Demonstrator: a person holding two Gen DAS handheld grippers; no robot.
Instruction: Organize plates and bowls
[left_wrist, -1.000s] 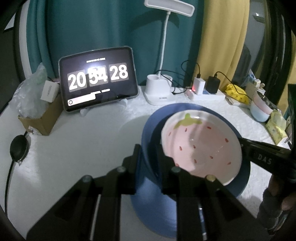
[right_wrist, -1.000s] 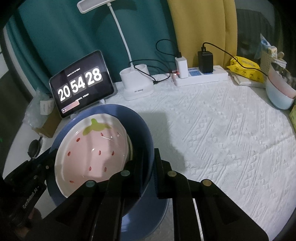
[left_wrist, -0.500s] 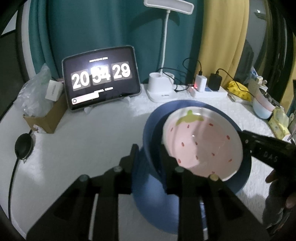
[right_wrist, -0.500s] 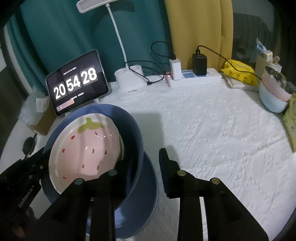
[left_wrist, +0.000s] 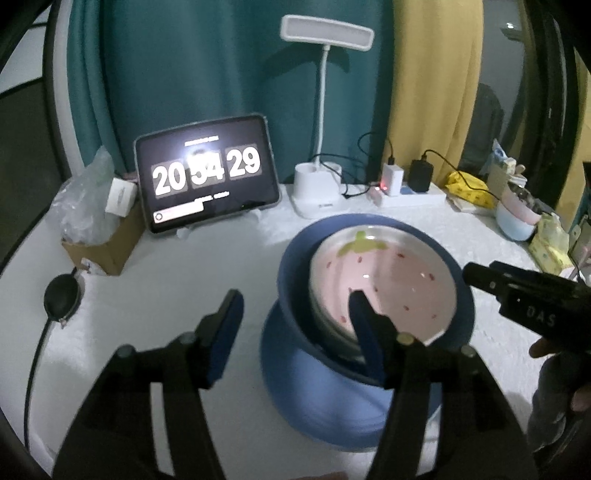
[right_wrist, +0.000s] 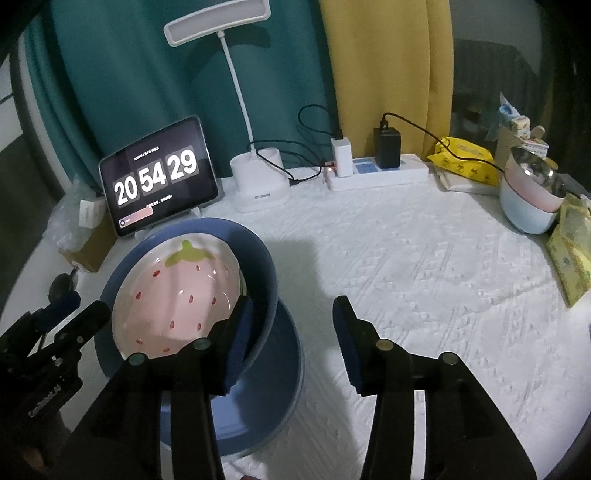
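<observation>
A pink strawberry-patterned dish (left_wrist: 388, 280) (right_wrist: 177, 295) sits tilted inside a dark blue bowl (left_wrist: 295, 266) (right_wrist: 258, 258). The bowl rests on a blue plate (left_wrist: 314, 398) (right_wrist: 258, 406) on the white tablecloth. My left gripper (left_wrist: 295, 317) straddles the bowl's left rim, one finger inside and one outside. Its jaws are opening and the pads stand off the rim. My right gripper (right_wrist: 293, 323) straddles the right rim the same way. Its jaws are opening too, clear of the wall. Each gripper shows at the edge of the other's view.
A tablet clock (left_wrist: 207, 181), a white desk lamp (right_wrist: 258, 184) and a power strip (right_wrist: 376, 173) with cables line the back. A cardboard box (left_wrist: 107, 247) with plastic stands back left. Stacked bowls (right_wrist: 528, 199) and yellow packets (right_wrist: 465, 158) crowd the right edge.
Both grippers were shut on the blue bowl's rim and have let go. Their jaws have spread, and both have drawn back slightly. The bowl now sits on the blue plate.
</observation>
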